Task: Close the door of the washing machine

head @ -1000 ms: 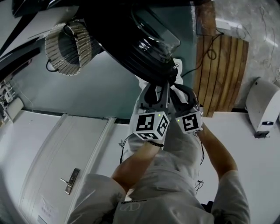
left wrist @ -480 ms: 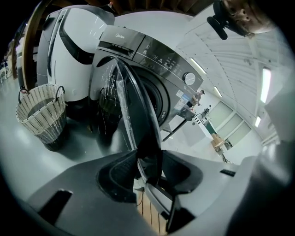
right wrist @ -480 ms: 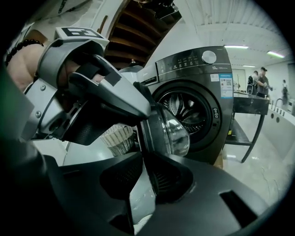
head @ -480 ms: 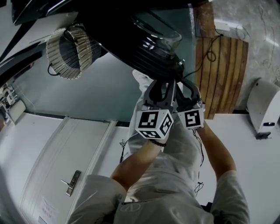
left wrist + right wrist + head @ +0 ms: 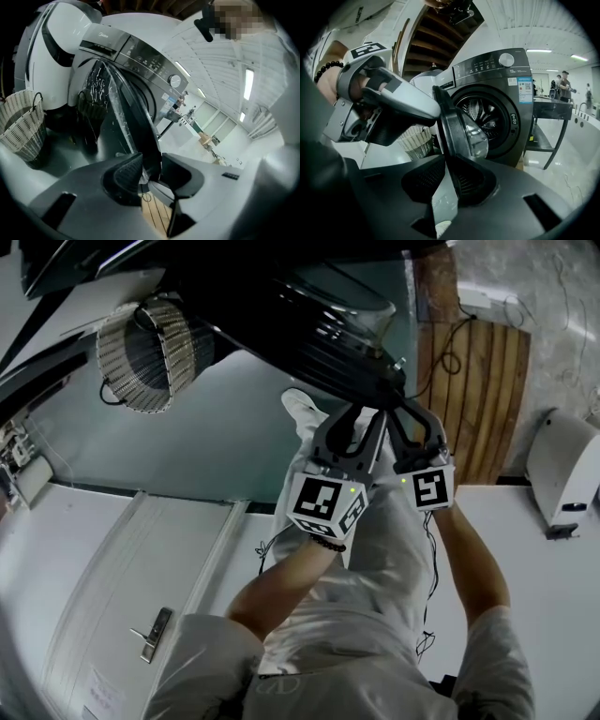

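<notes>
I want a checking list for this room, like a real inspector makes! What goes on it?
Surface: grey-green floor, smooth.
Job's things: washing machine; its door open, drum showing.
Clutter: wicker basket on the floor.
Grippers: left hand-held gripper and right hand-held gripper each clamp the door's edge.
Cables: dark cable looped over the wooden panel.
Surroundings: white door, black table, people far off.

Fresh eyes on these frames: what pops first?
The open door of the dark washer sits mid-frame in the right gripper view. The left gripper and right gripper are clamped side by side on its edge. Next comes the wicker basket on the floor, upper left in the head view.
</notes>
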Available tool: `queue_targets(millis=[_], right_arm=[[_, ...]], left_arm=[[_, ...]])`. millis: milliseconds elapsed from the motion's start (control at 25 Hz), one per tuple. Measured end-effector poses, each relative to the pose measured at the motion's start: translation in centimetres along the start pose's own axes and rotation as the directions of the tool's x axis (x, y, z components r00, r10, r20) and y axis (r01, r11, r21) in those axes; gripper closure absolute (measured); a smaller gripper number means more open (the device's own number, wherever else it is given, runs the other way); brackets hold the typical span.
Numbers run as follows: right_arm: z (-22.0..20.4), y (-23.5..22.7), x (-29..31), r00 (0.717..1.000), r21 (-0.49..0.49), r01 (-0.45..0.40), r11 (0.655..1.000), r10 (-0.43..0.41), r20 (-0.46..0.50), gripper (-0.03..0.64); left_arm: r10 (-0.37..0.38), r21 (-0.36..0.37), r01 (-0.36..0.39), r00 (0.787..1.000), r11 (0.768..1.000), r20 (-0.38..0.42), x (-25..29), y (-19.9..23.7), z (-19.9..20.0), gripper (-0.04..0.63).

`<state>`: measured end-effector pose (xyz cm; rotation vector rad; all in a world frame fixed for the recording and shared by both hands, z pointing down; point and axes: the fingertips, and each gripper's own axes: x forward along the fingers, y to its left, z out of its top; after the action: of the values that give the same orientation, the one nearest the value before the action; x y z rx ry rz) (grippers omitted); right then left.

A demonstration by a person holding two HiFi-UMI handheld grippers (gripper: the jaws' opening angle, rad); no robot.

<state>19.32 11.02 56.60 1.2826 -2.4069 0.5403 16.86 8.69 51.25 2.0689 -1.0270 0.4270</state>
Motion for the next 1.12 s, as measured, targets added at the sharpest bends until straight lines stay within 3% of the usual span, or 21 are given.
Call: queue_targets(millis=[160,480,1120], right_arm=[[-0.1,-1.5,0.2,1.0,0.009,0.014,1.0,-0.014,-0.003,0.534],[0.6,-4.5,0.4,0.997,0.05,0.075,0.996,-0.075,0.013,0.526],[2.4,-10.8,1.5,0.987,0.047,0.158,0.986,-0.16,0.033,0.512]], left_arm=[[-0.061,0.133,0.061,0.998,0.989,-0.006,0.4,-1.0,0.1,0.591],[-0.094,0.266,0.086,0.995,0.96,0.017,1.8,-0.6,1.3,0.592],[-0.152,0.361,0.131,0.988,0.923,0.03,6.6,-1.3,3.4,0.592]])
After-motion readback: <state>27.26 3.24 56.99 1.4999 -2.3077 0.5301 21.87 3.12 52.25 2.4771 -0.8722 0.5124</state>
